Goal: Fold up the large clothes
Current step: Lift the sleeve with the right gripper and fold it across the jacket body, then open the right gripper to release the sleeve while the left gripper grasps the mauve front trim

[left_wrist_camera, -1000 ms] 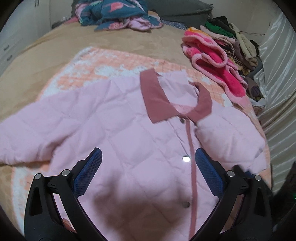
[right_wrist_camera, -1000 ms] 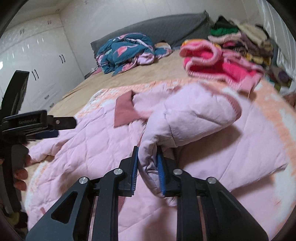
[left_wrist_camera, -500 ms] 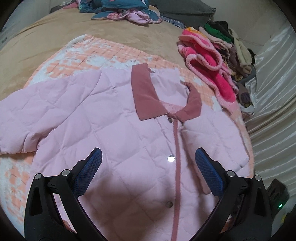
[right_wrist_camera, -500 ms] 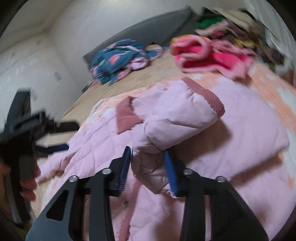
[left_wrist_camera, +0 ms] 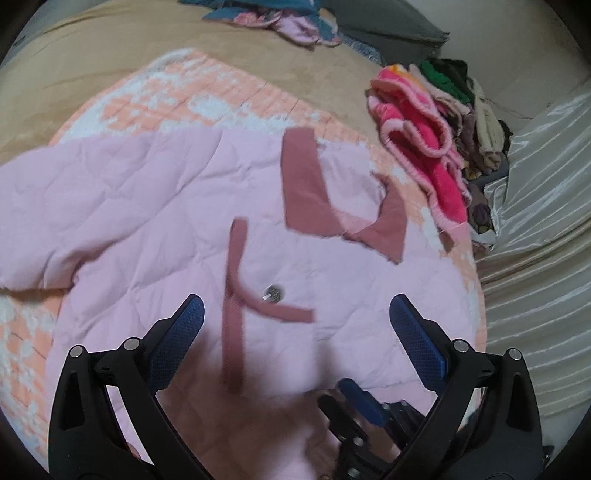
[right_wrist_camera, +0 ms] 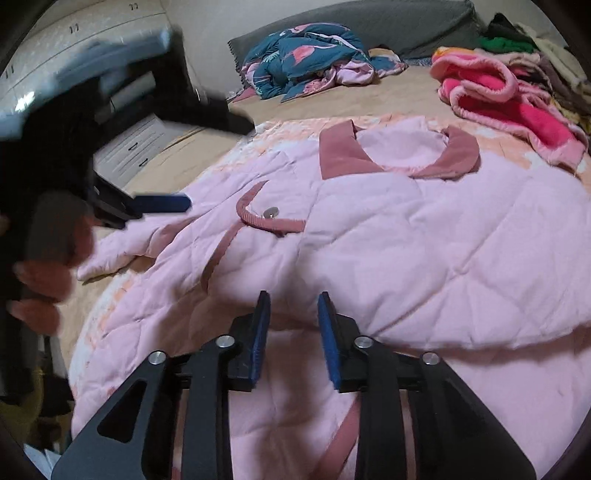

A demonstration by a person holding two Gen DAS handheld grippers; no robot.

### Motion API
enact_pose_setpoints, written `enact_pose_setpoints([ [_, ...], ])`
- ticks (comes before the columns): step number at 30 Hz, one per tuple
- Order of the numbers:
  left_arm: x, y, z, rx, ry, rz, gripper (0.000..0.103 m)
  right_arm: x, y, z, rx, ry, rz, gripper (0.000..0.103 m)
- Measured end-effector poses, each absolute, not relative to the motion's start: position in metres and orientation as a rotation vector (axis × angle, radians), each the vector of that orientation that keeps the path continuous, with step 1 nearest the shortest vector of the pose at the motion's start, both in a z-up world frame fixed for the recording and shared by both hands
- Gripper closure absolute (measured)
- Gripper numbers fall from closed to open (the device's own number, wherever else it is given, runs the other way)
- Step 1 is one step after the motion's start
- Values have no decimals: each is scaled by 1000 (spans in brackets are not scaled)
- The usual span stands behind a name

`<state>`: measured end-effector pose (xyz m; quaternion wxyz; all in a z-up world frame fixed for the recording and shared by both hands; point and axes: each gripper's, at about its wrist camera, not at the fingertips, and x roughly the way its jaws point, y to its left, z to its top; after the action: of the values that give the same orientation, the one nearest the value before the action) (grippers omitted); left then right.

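Lying front-up across a peach-and-white quilt (left_wrist_camera: 207, 92) on a tan bed (left_wrist_camera: 74, 66), a pink quilted jacket (left_wrist_camera: 140, 206) with a dusty-rose collar (left_wrist_camera: 306, 192) fills both wrist views. One sleeve is folded in over the chest, its ribbed rose cuff (right_wrist_camera: 271, 221) curling beside a silver snap (left_wrist_camera: 273, 293). The left gripper (left_wrist_camera: 295, 325) hovers above the jacket's lower front, its jaws spread wide and holding nothing. The right gripper (right_wrist_camera: 291, 321) sits low at the fold's near edge, jaws parted by a narrow gap with pink fabric directly ahead of them (whether any cloth is pinched between the blue pads cannot be told from either view). In the right wrist view, the left gripper appears blurred at the frame's left, gripped by the person's hand (right_wrist_camera: 40, 273). Beyond the jacket, a hot-pink fleece garment (right_wrist_camera: 509, 107) lies beside a stack of folded clothes (left_wrist_camera: 476, 122), and a teal flamingo-print blanket (right_wrist_camera: 306, 55) is heaped near a grey headboard cushion (right_wrist_camera: 388, 22).
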<state>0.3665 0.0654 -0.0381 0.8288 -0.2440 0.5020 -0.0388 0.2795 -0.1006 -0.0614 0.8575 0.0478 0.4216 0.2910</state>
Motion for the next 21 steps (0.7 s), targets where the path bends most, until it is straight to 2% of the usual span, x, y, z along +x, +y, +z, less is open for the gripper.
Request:
enact_pose_setpoints([
  [4,366,65,-70,-530,1136,-63,9,273,-130,-56,138,878,540,61],
  [8,365,61,-94,-535,1176,-60,12,264,-156,-51,132,854,454,58],
  [10,364,59,-102,-560,1189,-76,25,259,-175,-49,140,840,404,58],
  [11,363,58,-106,-572,1195,-89,40,258,-182,-49,146,836,384,58],
  [13,361,54,-107,-555,1191,-95,45,255,-199,-47,157,826,337,58],
  [14,360,50,-105,-515,1184,-91,53,255,-206,-46,163,825,323,58],
  [15,360,48,-102,-483,1176,-95,67,254,-214,-45,169,822,300,58],
  [16,359,48,-100,-474,1167,-103,71,252,-221,-44,175,816,281,58],
  [17,360,50,-98,-467,1161,-101,82,253,-227,-44,183,811,272,58],
  [21,362,47,-77,-375,1113,-117,94,253,-251,-37,218,780,221,58],
])
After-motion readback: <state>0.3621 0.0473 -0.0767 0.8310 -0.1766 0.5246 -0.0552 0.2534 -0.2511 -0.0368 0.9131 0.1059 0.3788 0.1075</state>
